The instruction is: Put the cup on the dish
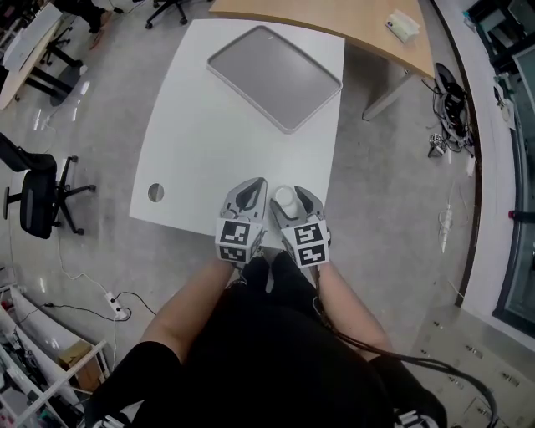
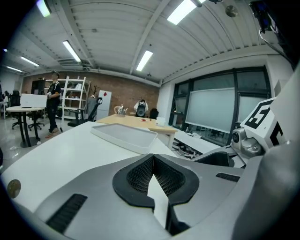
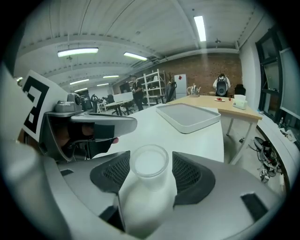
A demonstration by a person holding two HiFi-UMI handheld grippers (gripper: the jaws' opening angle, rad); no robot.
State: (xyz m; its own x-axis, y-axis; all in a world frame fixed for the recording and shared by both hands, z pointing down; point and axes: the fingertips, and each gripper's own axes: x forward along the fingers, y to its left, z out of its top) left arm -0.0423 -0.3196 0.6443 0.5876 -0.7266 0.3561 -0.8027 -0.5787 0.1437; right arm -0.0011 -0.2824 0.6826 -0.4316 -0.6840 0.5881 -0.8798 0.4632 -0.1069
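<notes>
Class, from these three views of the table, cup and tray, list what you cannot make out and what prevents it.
1. Base of the cup: in the right gripper view it is hidden by the right hand-held gripper itself, and the head view shows only its top.
2. What the round mark on the table is: head view, too small.
3. What the box on the wooden desk is: head view, too small.

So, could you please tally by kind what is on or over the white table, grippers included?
Cup: 1
Dish: 1
Round disc: 1
Grippers: 2, the left gripper and the right gripper
Total: 5
</notes>
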